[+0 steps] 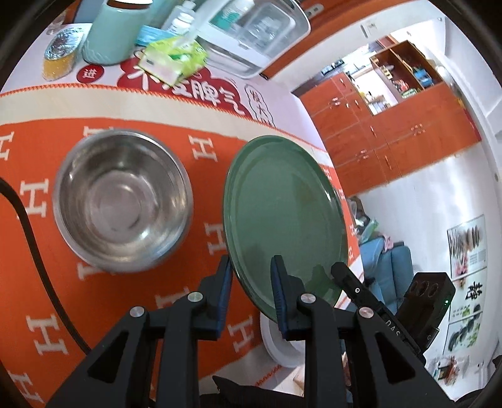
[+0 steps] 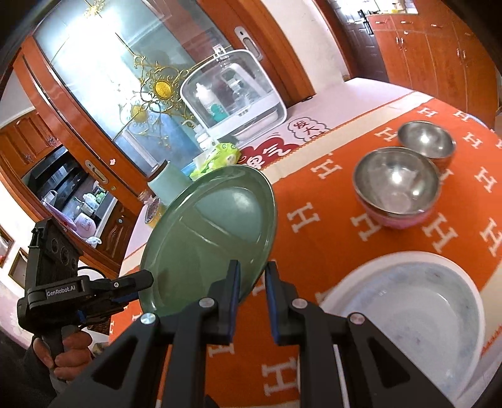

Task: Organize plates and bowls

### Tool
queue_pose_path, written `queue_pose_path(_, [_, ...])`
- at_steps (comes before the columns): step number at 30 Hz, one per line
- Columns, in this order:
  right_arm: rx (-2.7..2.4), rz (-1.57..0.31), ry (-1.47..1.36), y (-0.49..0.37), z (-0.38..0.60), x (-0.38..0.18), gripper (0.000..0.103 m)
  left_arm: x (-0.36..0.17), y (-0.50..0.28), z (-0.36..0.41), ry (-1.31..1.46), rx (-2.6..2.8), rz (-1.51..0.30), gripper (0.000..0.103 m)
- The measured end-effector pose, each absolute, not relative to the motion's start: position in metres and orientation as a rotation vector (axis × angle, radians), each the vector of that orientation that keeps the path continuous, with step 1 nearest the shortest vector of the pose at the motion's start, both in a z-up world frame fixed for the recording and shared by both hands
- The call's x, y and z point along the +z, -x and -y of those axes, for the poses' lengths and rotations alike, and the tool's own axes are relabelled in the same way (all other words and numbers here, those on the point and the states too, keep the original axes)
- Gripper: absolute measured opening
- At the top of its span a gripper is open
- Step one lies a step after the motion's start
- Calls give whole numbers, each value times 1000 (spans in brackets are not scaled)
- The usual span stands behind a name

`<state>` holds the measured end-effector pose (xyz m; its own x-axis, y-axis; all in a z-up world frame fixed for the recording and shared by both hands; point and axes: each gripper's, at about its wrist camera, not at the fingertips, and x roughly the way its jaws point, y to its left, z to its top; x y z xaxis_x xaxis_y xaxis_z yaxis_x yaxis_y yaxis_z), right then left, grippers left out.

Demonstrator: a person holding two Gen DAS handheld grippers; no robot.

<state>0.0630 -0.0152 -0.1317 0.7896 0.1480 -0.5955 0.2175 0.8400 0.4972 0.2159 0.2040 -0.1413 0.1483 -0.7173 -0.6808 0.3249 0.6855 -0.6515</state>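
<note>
A green plate [image 1: 282,207] [image 2: 213,232] hangs tilted above the orange cloth, gripped at its near rim from two sides. My left gripper [image 1: 251,266] [image 2: 147,277] is shut on the rim, and so is my right gripper [image 2: 252,270] [image 1: 340,270]. A steel bowl [image 1: 122,201] stands on the cloth left of the plate. The right wrist view shows a steel bowl [image 2: 395,182] nested in a pink bowl [image 2: 404,219], a smaller steel bowl [image 2: 426,141] behind them, and a large white dish [image 2: 408,317] [image 1: 276,342] at the near table edge.
At the back of the table stand a clear storage box [image 2: 232,94] [image 1: 266,28], a mint canister [image 1: 109,31] and a green tissue pack [image 1: 172,56]. A black cable [image 1: 28,226] crosses the cloth at left. A hand [image 2: 69,354] holds the left gripper's handle.
</note>
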Motion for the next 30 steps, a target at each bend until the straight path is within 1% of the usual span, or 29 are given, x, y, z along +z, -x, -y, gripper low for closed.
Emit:
queue_pose_path(16, [-240, -664, -592, 28, 38, -144, 16, -155, -160, -144, 217, -910, -1325, 24])
queue_pose_path(30, [-398, -711, -559, 78, 52, -158, 16, -168, -118, -89, 67, -983, -1399, 25])
